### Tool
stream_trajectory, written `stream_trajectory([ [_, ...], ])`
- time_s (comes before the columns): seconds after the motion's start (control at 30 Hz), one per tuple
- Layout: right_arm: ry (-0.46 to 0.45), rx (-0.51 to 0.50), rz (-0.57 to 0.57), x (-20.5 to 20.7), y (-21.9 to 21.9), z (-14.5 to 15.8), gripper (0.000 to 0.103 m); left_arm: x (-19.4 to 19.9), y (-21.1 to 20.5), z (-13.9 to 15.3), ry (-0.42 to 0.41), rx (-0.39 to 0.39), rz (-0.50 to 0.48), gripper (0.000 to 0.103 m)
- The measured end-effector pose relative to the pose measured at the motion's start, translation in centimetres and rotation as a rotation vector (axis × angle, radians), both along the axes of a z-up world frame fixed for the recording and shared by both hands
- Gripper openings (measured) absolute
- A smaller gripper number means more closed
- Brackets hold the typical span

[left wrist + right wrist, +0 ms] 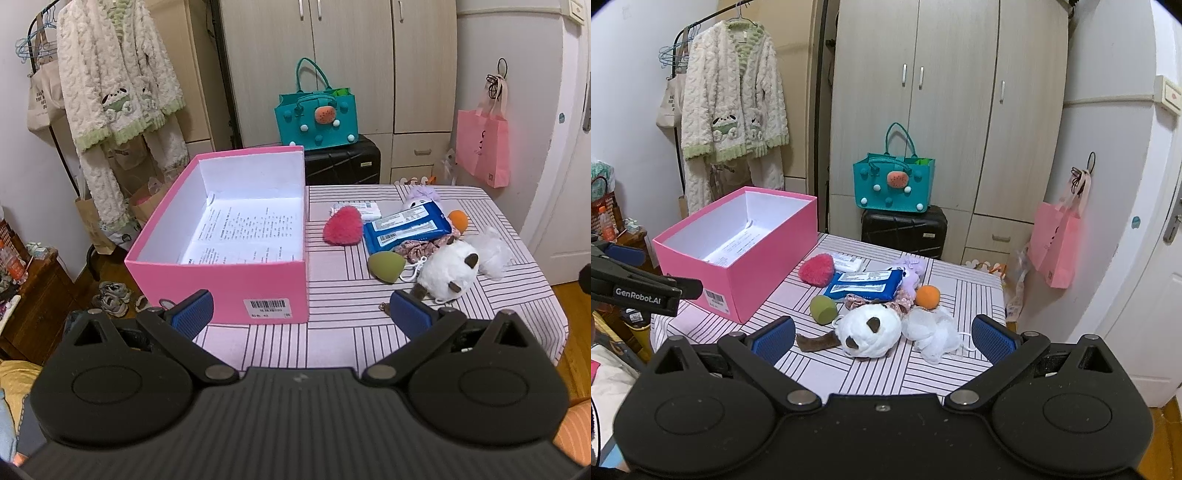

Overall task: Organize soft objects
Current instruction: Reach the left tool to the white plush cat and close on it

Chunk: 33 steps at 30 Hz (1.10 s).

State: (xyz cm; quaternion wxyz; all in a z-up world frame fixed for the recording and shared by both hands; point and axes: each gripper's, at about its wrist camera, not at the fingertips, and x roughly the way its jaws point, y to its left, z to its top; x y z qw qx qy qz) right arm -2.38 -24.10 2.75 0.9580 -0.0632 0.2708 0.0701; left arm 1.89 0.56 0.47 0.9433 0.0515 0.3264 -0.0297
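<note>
At the table's left edge stands the open pink box, paper inside. Right of it lie a red heart plush, blue packet, green sponge, white plush and what may be a mesh pouf. Left gripper and right gripper hover empty, fingers spread

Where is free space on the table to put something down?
The striped tablecloth is bare along the near edge, below the pink box and white plush. The box floor holds only paper. Crowded: the toy cluster right of the box.
</note>
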Motion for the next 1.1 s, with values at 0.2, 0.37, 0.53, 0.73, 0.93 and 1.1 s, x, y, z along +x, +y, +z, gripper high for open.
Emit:
stream_trajectory([
  [0.2, 0.016, 0.030, 0.027, 1.1, -1.4, 1.2, 0.103, 1.1, -0.3, 1.4, -0.002, 0.012, -0.016, 0.103],
  [0.37, 0.018, 0.056, 0.037, 2.8, -2.7, 1.0, 0.103, 2.5, -0.9, 2.9, 0.004, -0.034, -0.094, 0.103],
  [0.53, 0.009, 0.095, 0.088, 4.9, -4.0, -0.2, 0.103, 4.5, -2.7, 3.6, 0.045, -0.072, -0.197, 0.103],
  [0.73, -0.010, 0.096, 0.178, 7.3, -4.8, -3.5, 0.103, 6.7, -4.8, 2.6, 0.050, -0.111, -0.267, 0.103],
  [0.93, 0.047, 0.012, 0.271, 9.6, -3.8, -7.5, 0.097, 9.0, -6.6, 0.5, 0.034, -0.155, -0.354, 0.102],
  [1.1, 0.074, 0.007, 0.315, 11.1, -3.1, -10.3, 0.096, 11.1, -8.5, -1.8, 0.100, -0.162, -0.418, 0.100],
])
